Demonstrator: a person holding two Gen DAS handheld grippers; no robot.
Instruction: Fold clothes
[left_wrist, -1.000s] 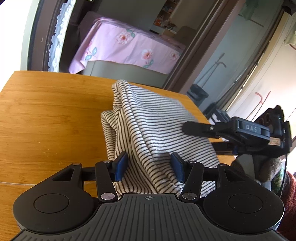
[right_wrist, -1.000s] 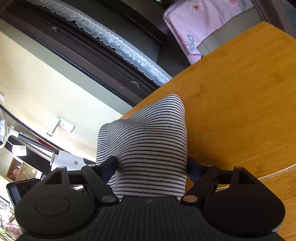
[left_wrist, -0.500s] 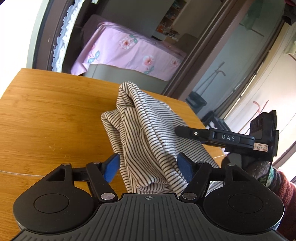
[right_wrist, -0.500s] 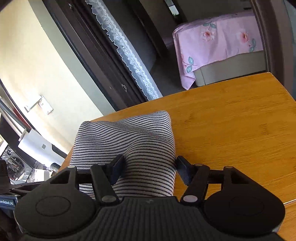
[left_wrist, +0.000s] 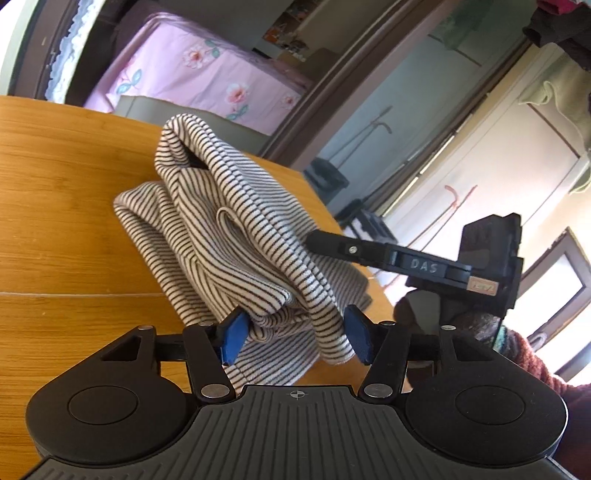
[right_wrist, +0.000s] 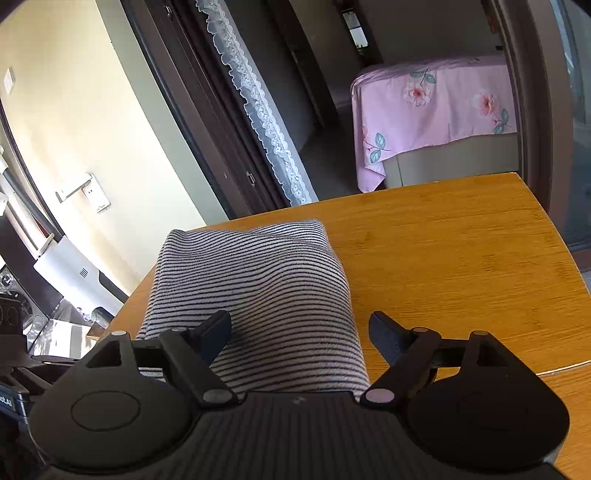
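A black-and-white striped garment (left_wrist: 229, 221) lies bunched in thick folds on the wooden table (left_wrist: 66, 206). My left gripper (left_wrist: 294, 338) has its blue pads pressed against both sides of a thick bunch at the garment's near end, which looks raised. One black finger of the right gripper (left_wrist: 351, 251) touches the garment from the right. In the right wrist view the garment (right_wrist: 258, 280) looks like a folded stack with a hump. My right gripper (right_wrist: 301, 330) stands wide open over its near end, one finger on the cloth and the other past its edge.
The table (right_wrist: 461, 258) has bare wood to the right of the garment, and its edge runs close behind the cloth. A pink flowered bed (right_wrist: 436, 99) stands beyond a doorway. A knitted sleeve (left_wrist: 535, 362) shows behind the right gripper.
The left gripper's pads opened wider, then came in on the cloth, which is now more bunched and raised. The right gripper's jaws spread wide apart and its view levelled toward the table.
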